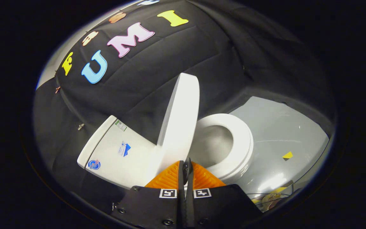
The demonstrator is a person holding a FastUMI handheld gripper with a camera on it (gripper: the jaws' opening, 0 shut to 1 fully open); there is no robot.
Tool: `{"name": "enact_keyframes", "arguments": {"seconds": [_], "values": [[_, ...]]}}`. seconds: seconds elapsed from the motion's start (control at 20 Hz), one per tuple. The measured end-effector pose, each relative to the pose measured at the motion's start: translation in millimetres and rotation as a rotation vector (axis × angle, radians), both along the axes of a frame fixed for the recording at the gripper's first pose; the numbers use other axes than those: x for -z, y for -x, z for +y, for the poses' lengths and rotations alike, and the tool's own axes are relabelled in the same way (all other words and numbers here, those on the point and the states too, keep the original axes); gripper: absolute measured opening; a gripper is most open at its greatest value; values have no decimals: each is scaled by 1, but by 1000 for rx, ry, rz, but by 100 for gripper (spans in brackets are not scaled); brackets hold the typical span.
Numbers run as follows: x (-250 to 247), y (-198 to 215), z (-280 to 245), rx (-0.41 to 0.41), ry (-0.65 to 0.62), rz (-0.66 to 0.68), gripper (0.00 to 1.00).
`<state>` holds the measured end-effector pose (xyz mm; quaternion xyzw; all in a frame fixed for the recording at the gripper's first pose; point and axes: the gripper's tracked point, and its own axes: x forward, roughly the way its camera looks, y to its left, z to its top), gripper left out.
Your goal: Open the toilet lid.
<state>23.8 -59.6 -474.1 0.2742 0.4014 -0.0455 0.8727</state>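
Just ahead of the fingers, in the gripper view, stands one white toilet, seen from its side, on a pale grey floor with the black cloth wall draped behind and around it. Its single lid is raised well up on its hinge, near upright and leaning slightly back toward the tank, so that the one seat ring and the bowl opening inside it lie uncovered. From how things stand, I judge the lid to be already open, or nearly so; whether it rests against the tank or hangs free of it I cannot tell from this angle.

The gripper has its two fingers pressed together, with only a thin dark seam between them and nothing pinched in it. The fingertips lie at the lower edge of the lid, where the lid meets the seat near the hinge, but whether they touch it is unclear. Held closed like this, the fingers would serve as a single blunt pusher, not a clamp, which suits tipping a lid rather than gripping it. Each finger carries one square printed marker near its base, two in all.

On the floor beyond the seat sits one small yellow and black mark, well apart from the toilet. Three stickers show on the tank's side. Some yellowish clutter by the floor's near edge is too distorted to name.
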Motion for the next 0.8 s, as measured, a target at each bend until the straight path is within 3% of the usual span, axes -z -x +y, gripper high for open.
{"name": "enact_keyframes", "arguments": {"seconds": [0.2, 0.8], "values": [[-16, -6, 18, -78, 84, 2, 4], [-70, -27, 84, -212, 228, -79, 4]]}}
